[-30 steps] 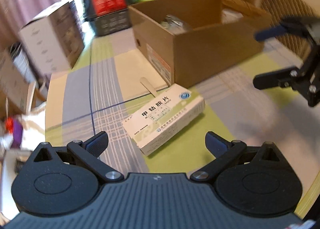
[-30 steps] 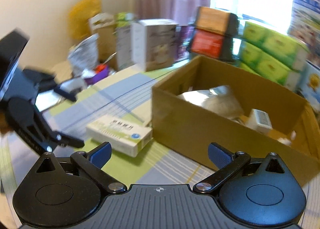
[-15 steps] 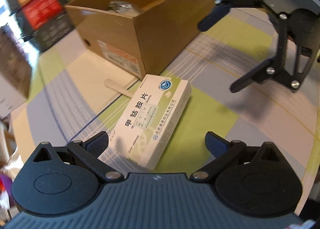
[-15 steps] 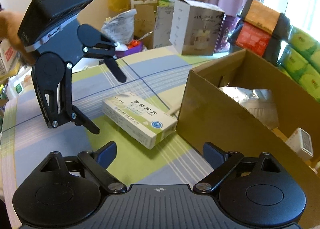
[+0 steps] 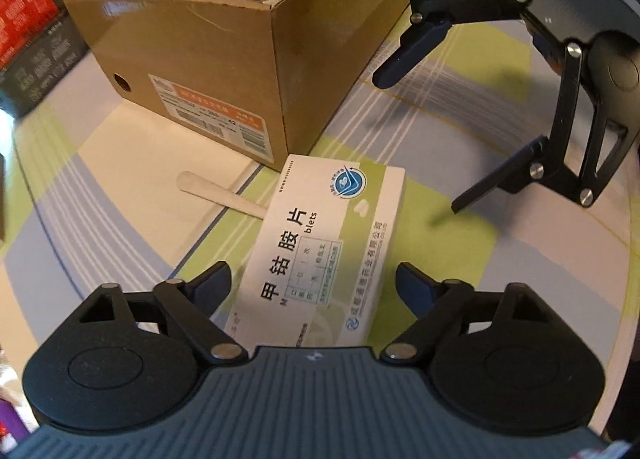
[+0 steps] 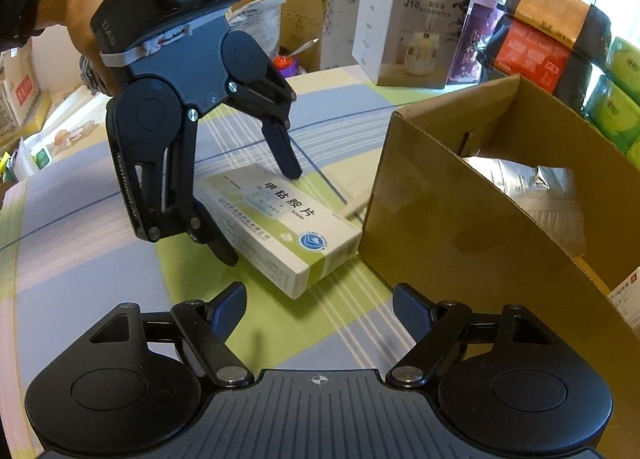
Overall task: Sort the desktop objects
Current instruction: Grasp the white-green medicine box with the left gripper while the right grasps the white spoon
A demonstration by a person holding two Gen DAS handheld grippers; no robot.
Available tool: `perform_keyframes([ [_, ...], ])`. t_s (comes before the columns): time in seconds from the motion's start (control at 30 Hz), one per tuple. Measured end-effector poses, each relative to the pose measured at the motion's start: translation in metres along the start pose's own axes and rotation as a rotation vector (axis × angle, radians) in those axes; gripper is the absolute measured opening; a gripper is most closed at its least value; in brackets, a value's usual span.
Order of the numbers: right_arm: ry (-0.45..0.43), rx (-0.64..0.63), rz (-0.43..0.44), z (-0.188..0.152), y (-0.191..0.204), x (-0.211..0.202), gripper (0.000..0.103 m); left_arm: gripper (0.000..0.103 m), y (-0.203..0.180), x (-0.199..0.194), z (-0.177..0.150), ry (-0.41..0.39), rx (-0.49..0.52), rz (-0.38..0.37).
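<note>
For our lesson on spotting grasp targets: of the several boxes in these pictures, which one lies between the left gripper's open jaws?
The white-and-green medicine box, lying flat on the tablecloth beside the open cardboard box. The left gripper straddles it; the others stand farther off.

The left gripper (image 6: 260,215) has come down, its open jaws now straddling the medicine box (image 6: 280,219).

**Both grippers open, left one angled downward**

The left gripper (image 6: 260,215), held by a hand (image 6: 76,19) with a dark sleeve at the wrist, tilts steeply down, its two fingers (image 6: 286,155) spread wide apart. The right gripper (image 5: 424,131) hangs level to its side, jaws likewise spread, upper finger blue-padded. Neither pair of fingers grips anything.
</note>
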State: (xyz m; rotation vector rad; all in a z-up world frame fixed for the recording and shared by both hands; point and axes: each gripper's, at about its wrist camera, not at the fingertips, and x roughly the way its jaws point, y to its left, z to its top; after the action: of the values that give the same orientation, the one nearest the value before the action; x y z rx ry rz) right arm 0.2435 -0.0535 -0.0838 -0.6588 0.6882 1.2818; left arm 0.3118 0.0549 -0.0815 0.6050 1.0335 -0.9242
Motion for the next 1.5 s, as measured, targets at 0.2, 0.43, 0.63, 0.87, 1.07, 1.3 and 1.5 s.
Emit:
perform_keyframes([
  [0.2, 0.005, 0.012, 0.008, 0.003, 0.002, 0.002, 0.078, 0.079, 0.003, 0.008, 0.001, 0.022, -0.024, -0.033],
  [0.43, 0.022, 0.094, 0.025, 0.005, 0.002, 0.010, 0.077, 0.069, -0.007, 0.001, -0.008, 0.010, -0.082, 0.006],
  [0.63, 0.028, 0.095, -0.006, 0.006, 0.018, 0.017, 0.071, 0.067, -0.014, -0.031, -0.045, -0.094, -0.300, 0.122],
  [0.87, -0.019, 0.162, -0.056, 0.007, 0.028, 0.028, 0.062, 0.067, -0.029, -0.047, -0.096, -0.168, -0.601, 0.285],
  [1.07, -0.063, 0.242, -0.098, 0.001, 0.024, 0.036, 0.058, 0.067, -0.046, -0.038, -0.109, -0.211, -0.678, 0.352],
  [1.3, -0.119, 0.291, -0.106, 0.001, 0.023, 0.044, 0.054, 0.067, -0.053, -0.031, -0.106, -0.223, -0.651, 0.396],
  [1.5, -0.119, 0.286, -0.129, 0.003, 0.032, 0.055, 0.044, 0.071, -0.047, -0.021, -0.109, -0.229, -0.672, 0.387],
])
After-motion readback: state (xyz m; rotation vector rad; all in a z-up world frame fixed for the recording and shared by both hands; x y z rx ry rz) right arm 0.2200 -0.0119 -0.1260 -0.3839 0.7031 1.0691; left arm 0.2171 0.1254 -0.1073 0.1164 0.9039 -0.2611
